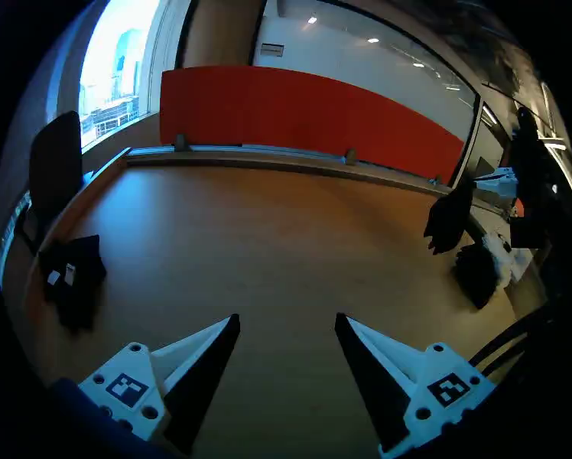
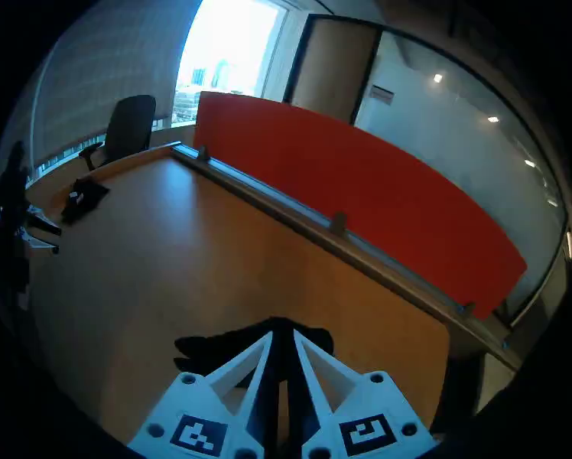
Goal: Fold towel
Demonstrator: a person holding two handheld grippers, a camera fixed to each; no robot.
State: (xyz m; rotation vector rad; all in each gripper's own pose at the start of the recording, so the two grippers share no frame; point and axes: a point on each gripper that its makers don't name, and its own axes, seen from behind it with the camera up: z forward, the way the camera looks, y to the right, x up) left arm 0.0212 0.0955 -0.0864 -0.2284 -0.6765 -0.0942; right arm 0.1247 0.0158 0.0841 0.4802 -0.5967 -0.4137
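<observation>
- The left gripper [image 1: 286,321] has its jaws spread wide, with a broad gap between the two dark fingertips.
- Its fingers [image 1: 202,367] point forward and slightly down, level with each other, and nothing sits between them.
- The right gripper [image 2: 284,330] has its jaws drawn together, with only a thin slit left between the fingers [image 2: 248,375].
- Its tips pinch the edge of a dark towel [image 2: 209,348], which spreads out on both sides of them.
- Both of its fingers angle forward and down.

towel [image 2: 206,348] part-hidden by right gripper [image 2: 284,333], far clutter [image 1: 481,268] indistinct
</observation>
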